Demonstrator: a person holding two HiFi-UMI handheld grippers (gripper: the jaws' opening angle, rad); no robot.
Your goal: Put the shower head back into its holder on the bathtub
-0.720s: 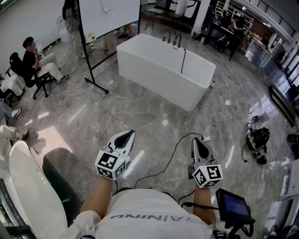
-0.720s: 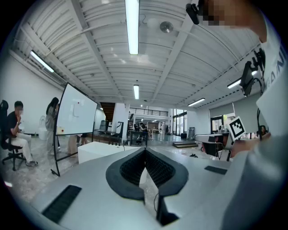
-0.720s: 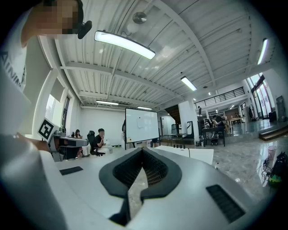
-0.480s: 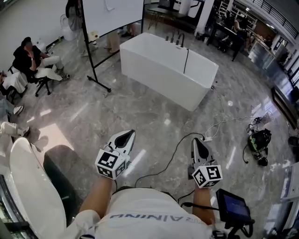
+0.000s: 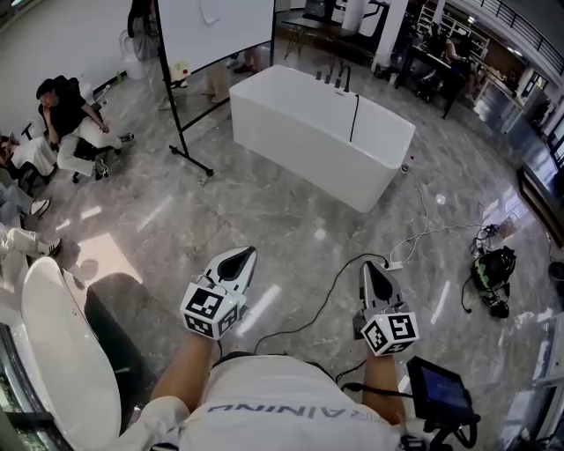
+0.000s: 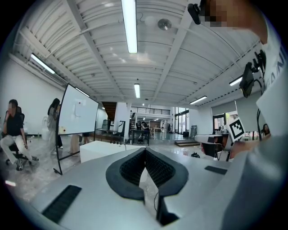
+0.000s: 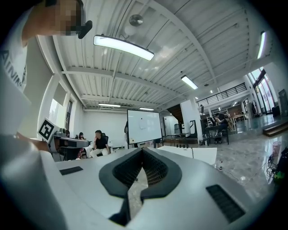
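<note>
Since the earlier frames the whole scene has slid a little rightward in the head view, so the white rectangular freestanding bathtub (image 5: 300,157) and the whiteboard on its black stand (image 5: 216,26) sit slightly further right, while both grippers hold the same spots low in the frame. Left gripper (image 5: 238,256): jaws together, nothing between them. Right gripper (image 5: 369,269): its pads also meet at the tip, and it is empty. Both point roughly level across the grey marble floor (image 5: 264,207) toward the tub, which is well apart from them and straight ahead. The tub's long axis runs diagonally, far-left to near-right. Dark metal fittings (image 5: 336,77) stand on its far rim, and a thin black hose (image 5: 354,113) crosses the tub the short way and drops over the near wall. The shower head is too small to make out, and so are its pointing and long axis; it is probably at the end of that hose. Hose and fittings line up nearer the right gripper, so that hand looks the likelier one to reach. The gap has to be closed first.
</note>
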